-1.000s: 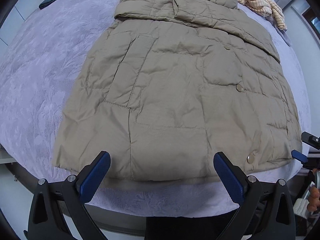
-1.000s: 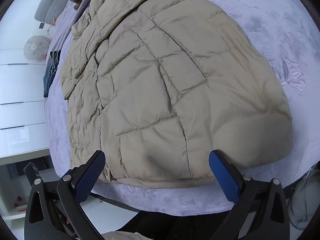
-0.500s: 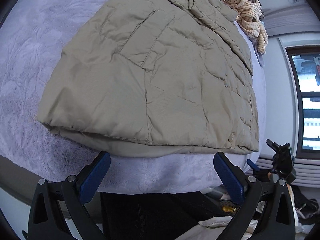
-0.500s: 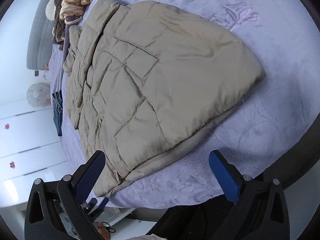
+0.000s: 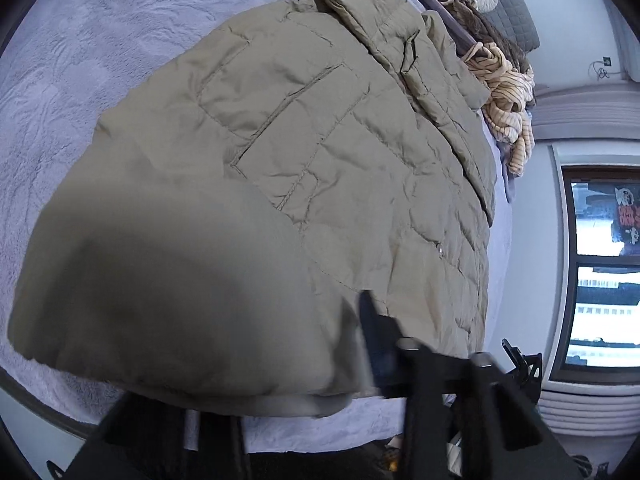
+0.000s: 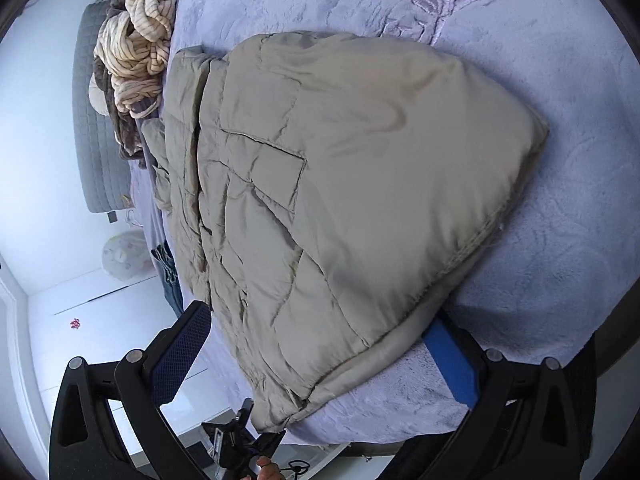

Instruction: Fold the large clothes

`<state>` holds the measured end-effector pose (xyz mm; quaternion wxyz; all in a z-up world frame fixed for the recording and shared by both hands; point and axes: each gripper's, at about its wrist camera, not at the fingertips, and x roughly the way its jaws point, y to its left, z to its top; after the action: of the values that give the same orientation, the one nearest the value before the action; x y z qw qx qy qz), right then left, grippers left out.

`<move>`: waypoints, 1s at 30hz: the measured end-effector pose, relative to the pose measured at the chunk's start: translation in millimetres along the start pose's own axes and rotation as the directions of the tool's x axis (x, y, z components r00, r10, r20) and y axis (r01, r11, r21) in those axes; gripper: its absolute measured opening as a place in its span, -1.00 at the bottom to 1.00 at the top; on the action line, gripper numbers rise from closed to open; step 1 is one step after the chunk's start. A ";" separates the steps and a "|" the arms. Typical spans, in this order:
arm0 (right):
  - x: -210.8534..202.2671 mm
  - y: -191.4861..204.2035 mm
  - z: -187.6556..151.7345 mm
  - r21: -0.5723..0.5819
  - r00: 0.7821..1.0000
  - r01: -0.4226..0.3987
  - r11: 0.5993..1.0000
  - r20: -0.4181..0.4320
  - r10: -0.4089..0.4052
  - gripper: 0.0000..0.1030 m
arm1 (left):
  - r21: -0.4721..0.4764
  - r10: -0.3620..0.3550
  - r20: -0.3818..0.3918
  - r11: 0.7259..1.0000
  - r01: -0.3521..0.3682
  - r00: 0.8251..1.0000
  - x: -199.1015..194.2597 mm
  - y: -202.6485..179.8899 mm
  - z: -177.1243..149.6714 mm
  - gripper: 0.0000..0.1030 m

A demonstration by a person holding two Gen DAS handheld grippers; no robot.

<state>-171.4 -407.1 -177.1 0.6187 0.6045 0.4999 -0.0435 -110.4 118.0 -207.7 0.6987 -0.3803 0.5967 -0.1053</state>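
Observation:
A beige quilted coat lies flat on the lavender bedspread, collar toward the headboard. My left gripper is at the coat's near hem corner. Its jaws are closing with a bulge of hem fabric pinched between them. One dark finger shows; the fabric covers the other. My right gripper straddles the other hem corner of the coat. Its jaws stand wide and are starting to close. The blue right pad pokes out from under the hem edge, while the left pad stays clear of the cloth.
A striped cream garment and brown clothes are piled by the grey headboard. Jeans hang at the bed's far side. A window is at the right. The bed edge runs just below both grippers.
Both grippers have rolled and dropped onto the coat's near hem. The left jaws have gone from wide open to closed on the hem corner. The right jaws now straddle the hem.

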 end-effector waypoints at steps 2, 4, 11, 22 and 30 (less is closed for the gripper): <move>3.6 -1.2 -1.5 0.014 1.000 0.012 1.000 -0.012 -0.012 0.08 | 0.035 -0.001 0.027 0.999 0.000 1.000 -8.1 -3.9 1.4 -0.71; 3.9 -3.2 -1.8 0.006 0.998 0.065 0.998 -0.015 -0.065 -0.69 | 0.075 0.001 0.055 0.997 -0.005 0.998 -18.2 -9.5 2.8 -0.71; -6.5 49.2 -1.0 -0.262 0.985 0.174 0.949 0.047 -0.168 -0.86 | 0.228 0.023 0.143 0.972 -0.056 0.989 -49.8 -49.9 17.1 -0.72; -9.1 200.9 26.7 -0.655 0.960 0.279 0.702 0.191 -0.203 -0.87 | 0.296 0.008 0.336 0.948 -0.114 0.942 -87.0 -130.2 76.0 -0.72; 23.3 328.8 68.6 -0.828 0.956 0.293 0.479 0.259 -0.136 -0.87 | 0.312 0.038 0.475 0.927 -0.209 0.879 -83.6 -198.8 162.5 -0.72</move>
<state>95.4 -361.2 23.1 0.8630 0.1453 0.4765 0.0849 76.8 97.3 -14.3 0.8823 -0.2229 0.4083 -0.0723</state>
